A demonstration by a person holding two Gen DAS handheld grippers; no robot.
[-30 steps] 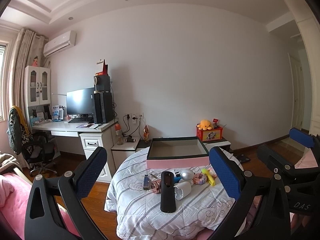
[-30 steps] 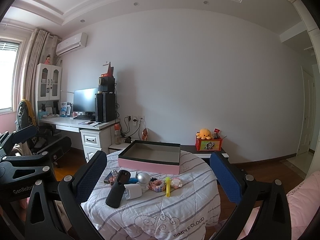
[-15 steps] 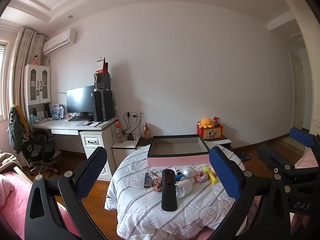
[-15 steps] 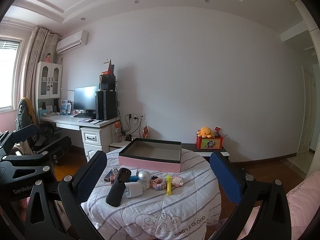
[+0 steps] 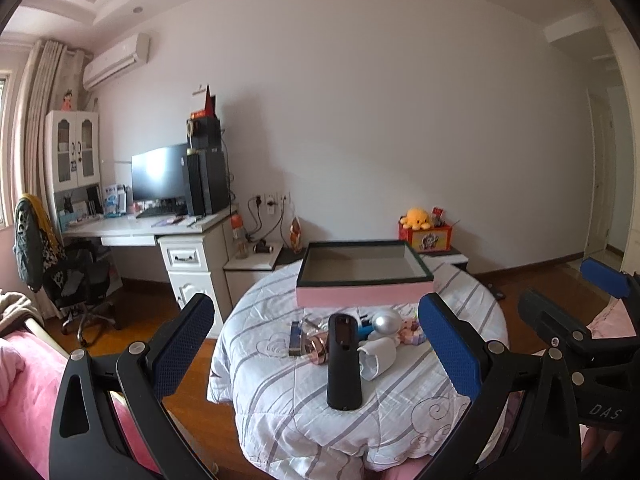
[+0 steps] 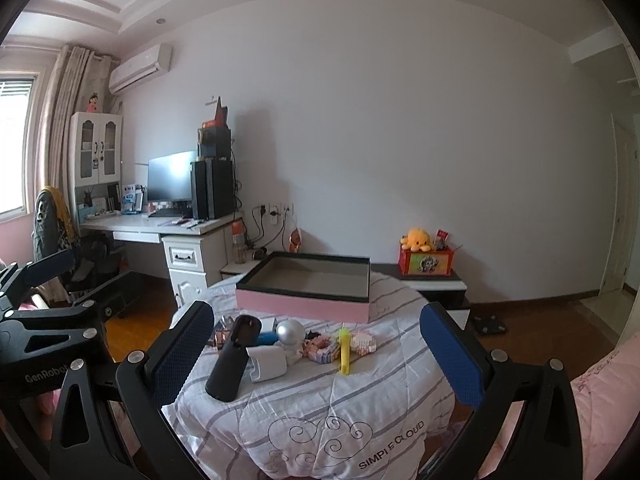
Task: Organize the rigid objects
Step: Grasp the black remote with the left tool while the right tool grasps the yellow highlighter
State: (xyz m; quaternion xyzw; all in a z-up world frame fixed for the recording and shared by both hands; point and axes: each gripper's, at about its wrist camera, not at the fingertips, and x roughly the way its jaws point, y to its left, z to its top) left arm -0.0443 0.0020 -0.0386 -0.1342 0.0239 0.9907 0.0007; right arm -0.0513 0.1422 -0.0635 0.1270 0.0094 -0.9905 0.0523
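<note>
A round table covered with a white quilt with grey stripes [image 5: 280,392] stood in the middle of the bedroom. Behind it there were a white desk with a dark monitor [image 5: 160,176], a black office chair [image 5: 76,280] and a low side cabinet carrying a red toy box with a yellow plush octopus [image 6: 418,239] on top. A pink bed [image 5: 24,380] was at the left edge of the left wrist view.

The task's things lay together on the quilt. At the far side of the table was a shallow rectangular pink box with a dark rim [image 5: 362,294], and its inside looked bare. In front of it lay a tall black cylindrical device [image 5: 344,364], nearest to the cameras, with a white cup-shaped object [image 5: 378,356] touching its right side. Behind them were a silver ball-shaped object [image 6: 290,331], a copper-coloured ring [image 5: 314,350], a small dark flat packet [image 5: 295,338], a pink block toy [image 6: 320,350] and a yellow stick-shaped toy [image 6: 344,350]. Some of these small things overlapped, so their exact contact was not clear.

The left gripper [image 5: 316,344] hung before the table with its jaws spread wide and nothing between them. The right gripper [image 6: 316,344] was the same, released and holding nothing. Both were well apart from the objects.
</note>
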